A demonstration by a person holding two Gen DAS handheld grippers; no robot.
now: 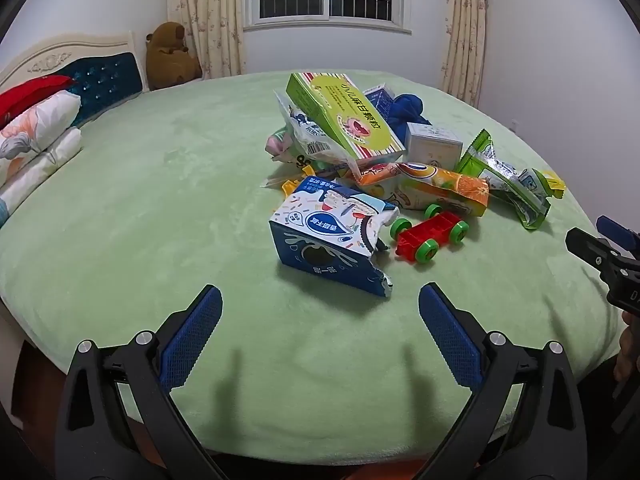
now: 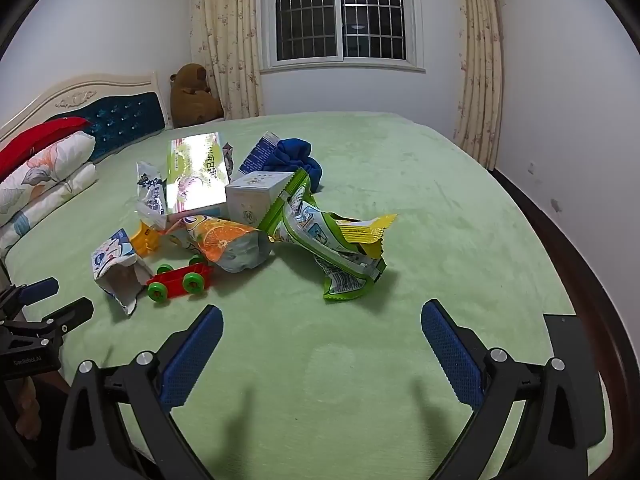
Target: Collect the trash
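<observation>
Both grippers we are holding wide open and empty above the near edge of the bed (image 1: pixel 120 208): the left gripper (image 1: pixel 320 312) is pointing down at the green blanket, and the right gripper (image 2: pixel 322 322) is doing the same beside it, with nothing between the blue pads (image 2: pixel 192 356) of either one.

Nearest to the left gripper, a torn blue-and-white carton (image 1: pixel 324 232) is lying on the blanket, its ripped end facing us. Just beside it, on the right, a red toy car (image 1: pixel 430 234) with green wheels is standing.

Behind these, the trash is lying in one heap around the middle of the bed. An orange snack bag (image 2: pixel 224 244) is touching the car's far side. A green wrapper (image 2: pixel 332 252) is spreading to the right of it, with a small yellow wrapper (image 2: pixel 366 230) resting on top. A little white box (image 2: pixel 256 196) is sitting behind them, and a large green box (image 1: pixel 344 116) is leaning tilted on a crumpled white bag (image 1: pixel 304 128). A blue cloth (image 2: pixel 296 158) is lying at the back of the heap.

Far off, pillows (image 1: pixel 36 132) are piled at the headboard edge, and a brown plush toy (image 1: pixel 170 56) is sitting in the far left corner.
</observation>
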